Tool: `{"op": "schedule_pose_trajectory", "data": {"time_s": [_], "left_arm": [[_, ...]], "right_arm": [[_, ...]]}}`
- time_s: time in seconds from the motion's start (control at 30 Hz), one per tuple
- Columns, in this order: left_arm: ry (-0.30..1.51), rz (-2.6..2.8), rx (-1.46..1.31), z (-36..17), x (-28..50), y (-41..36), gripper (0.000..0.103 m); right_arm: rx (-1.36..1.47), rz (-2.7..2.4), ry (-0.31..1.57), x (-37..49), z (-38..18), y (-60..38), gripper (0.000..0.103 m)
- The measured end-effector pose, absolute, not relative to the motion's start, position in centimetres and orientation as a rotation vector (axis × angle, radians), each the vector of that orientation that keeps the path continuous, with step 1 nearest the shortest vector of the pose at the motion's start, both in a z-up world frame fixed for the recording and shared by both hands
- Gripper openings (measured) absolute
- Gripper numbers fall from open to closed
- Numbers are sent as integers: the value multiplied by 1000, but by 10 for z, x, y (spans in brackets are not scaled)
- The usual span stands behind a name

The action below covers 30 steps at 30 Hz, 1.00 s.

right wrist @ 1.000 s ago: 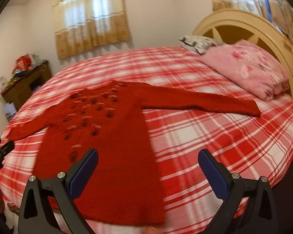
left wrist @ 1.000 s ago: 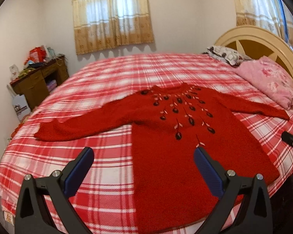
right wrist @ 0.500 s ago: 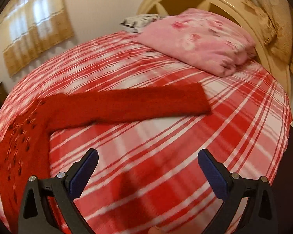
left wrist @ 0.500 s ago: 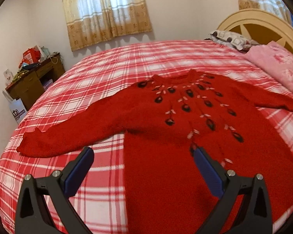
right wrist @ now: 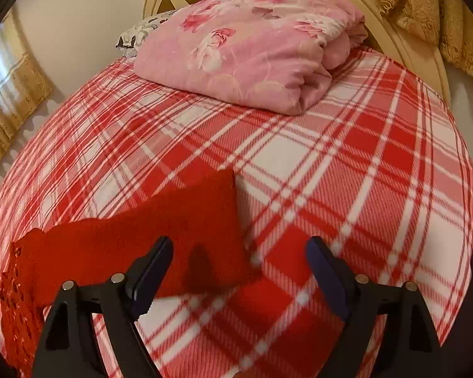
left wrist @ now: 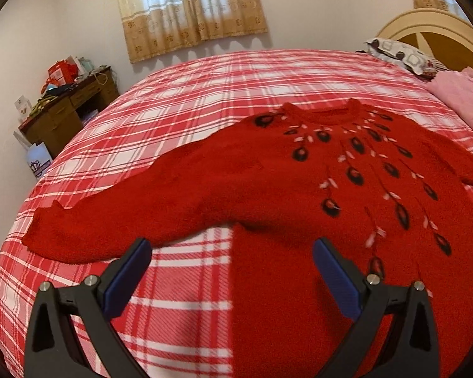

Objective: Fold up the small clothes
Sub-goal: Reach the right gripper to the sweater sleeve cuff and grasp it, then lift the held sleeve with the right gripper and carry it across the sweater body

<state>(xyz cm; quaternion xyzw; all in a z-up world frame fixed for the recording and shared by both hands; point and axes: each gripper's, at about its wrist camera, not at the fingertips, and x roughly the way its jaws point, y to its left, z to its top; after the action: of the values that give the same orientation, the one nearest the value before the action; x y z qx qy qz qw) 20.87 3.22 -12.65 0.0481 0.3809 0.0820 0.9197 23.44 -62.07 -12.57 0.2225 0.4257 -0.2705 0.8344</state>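
A red knitted sweater (left wrist: 299,182) with dark leaf embroidery lies flat, face up, on the red-and-white plaid bed cover (left wrist: 179,100). One sleeve (left wrist: 116,220) stretches out to the left in the left wrist view. My left gripper (left wrist: 231,252) hovers open over the sweater's armpit, where sleeve meets body, with nothing gripped. In the right wrist view the other sleeve's cuff end (right wrist: 198,220) lies just ahead of my right gripper (right wrist: 239,252). Its jaws are closing, with the cuff between them but the pads (right wrist: 151,271) not pressing on it.
A folded pink floral quilt (right wrist: 249,41) and a patterned pillow (left wrist: 403,53) lie by the cream headboard (right wrist: 403,41). A brown desk (left wrist: 66,110) with clutter stands by the wall at left. Curtained windows (left wrist: 189,6) are behind the bed.
My left gripper moved closer and lower over the sweater's armpit. My right gripper swung right along the sleeve to its cuff, rolled, and its jaws have narrowed.
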Motion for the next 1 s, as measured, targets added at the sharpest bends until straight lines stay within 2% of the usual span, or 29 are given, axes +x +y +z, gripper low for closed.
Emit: {"op": "schedule_pose_trajectory", "data": {"time_s": [0.23, 0.3, 0.4, 1.0], "left_arm": [[792, 209, 83, -131, 220, 47, 103], [796, 215, 72, -132, 221, 52, 103], [797, 219, 71, -132, 220, 56, 103], [782, 268, -10, -132, 210, 100, 103]], "right_arm": [[364, -496, 952, 262, -135, -600, 46], [319, -476, 957, 267, -136, -594, 20], [358, -426, 921, 266, -131, -593, 11], [223, -289, 696, 284, -22, -523, 10]]}}
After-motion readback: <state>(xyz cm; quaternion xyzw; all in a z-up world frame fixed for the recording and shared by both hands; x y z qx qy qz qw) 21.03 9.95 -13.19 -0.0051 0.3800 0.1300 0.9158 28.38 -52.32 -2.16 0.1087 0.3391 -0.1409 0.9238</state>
